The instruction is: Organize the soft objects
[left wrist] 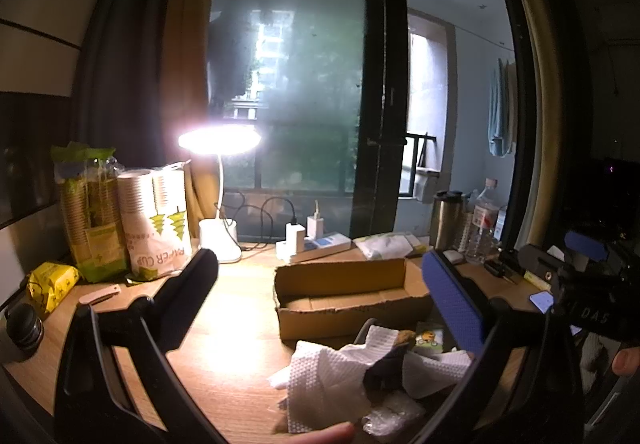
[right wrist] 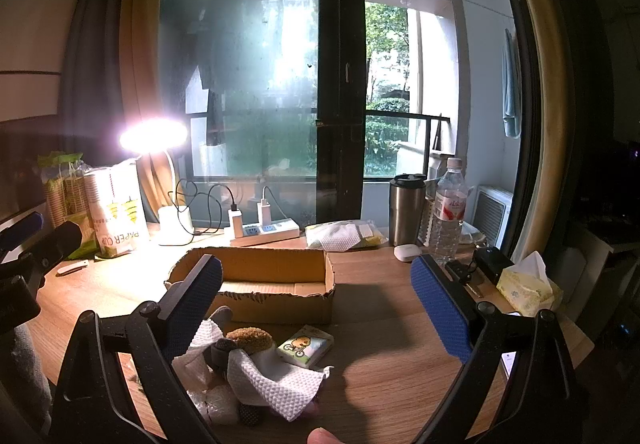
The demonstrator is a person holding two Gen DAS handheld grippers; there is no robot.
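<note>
Both grippers, left and right, hang with jaws wide and empty. The pile lies below, box beyond; a loose wipe could snag and drag neighbours.

The wood-grain counter looks smooth and faintly glossy. The open brown corrugated cardboard box is matt with rough torn edges. The white embossed paper towel is dimpled beside a brushed steel tumbler.

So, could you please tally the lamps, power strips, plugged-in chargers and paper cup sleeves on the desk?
Desk lamp: 1
Power strip: 1
Plugged-in chargers: 2
Paper cup sleeves: 2
Total: 6
</note>
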